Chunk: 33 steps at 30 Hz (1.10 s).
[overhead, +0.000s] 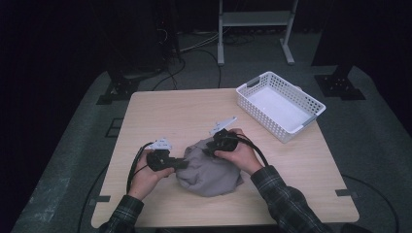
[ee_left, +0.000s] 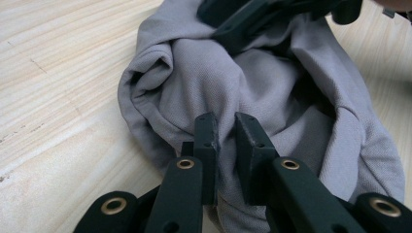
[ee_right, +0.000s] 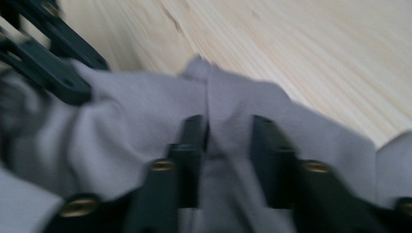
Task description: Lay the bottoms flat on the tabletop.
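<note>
A crumpled grey cloth [overhead: 209, 171] lies in a heap on the wooden table [overhead: 170, 111], near its front edge. My left gripper [overhead: 181, 164] reaches into the heap's left side. In the left gripper view its jaws stand close together, pinching a fold of the cloth [ee_left: 272, 82] at the gripper's tip [ee_left: 227, 128]. My right gripper [overhead: 210, 147] is at the heap's far top edge. In the blurred right gripper view a ridge of cloth [ee_right: 136, 111] runs between its jaws [ee_right: 228, 131], against one pad and clear of the other.
A white plastic basket [overhead: 264, 114] stands at the table's far right corner, with nothing in it. Bare wood stretches across the far left half of the table. Cables trail from both grippers toward the front edge. A metal stand [overhead: 221, 43] is on the floor behind.
</note>
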Motion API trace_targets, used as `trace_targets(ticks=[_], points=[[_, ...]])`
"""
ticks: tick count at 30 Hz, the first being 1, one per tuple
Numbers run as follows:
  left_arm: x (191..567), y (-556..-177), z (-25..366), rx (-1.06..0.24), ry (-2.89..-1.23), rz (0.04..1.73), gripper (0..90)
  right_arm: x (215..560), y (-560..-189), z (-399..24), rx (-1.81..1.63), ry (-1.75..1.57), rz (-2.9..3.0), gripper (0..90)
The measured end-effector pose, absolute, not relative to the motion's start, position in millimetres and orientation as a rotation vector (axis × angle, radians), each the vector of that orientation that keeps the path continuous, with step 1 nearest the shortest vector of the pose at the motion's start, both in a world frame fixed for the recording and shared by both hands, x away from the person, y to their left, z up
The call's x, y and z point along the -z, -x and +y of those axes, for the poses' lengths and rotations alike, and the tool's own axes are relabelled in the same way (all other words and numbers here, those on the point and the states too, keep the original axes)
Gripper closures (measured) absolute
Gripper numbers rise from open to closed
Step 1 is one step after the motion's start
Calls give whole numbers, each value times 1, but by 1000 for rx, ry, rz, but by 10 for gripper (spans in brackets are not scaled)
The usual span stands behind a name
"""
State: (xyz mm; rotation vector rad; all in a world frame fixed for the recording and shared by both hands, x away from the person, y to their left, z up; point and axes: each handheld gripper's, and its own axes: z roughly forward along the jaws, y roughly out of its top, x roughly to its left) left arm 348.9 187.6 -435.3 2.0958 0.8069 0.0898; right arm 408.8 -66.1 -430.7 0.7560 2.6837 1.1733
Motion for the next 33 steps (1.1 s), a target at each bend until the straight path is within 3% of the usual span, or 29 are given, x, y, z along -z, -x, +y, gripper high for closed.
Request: trace_targets(ticks=[2, 3, 18, 24, 33], points=[[435, -349, 188, -85, -2093, 813, 812, 434, -409, -68, -1162, -770, 2661, 853], [435, -349, 189, -89, -2095, 813, 818, 434, -409, -70, -1170, -779, 2651, 871], [434, -351, 197, -175, -2119, 883, 840, 412, -392, -169, -1162, -929, 2445, 886], [423, -359, 185, -192, -2094, 844, 665, 414, -383, -190, -1183, -946, 2440, 885], [412, -397, 156, -176, -2068, 815, 546, 414, -379, -185, -1208, -908, 2453, 885]])
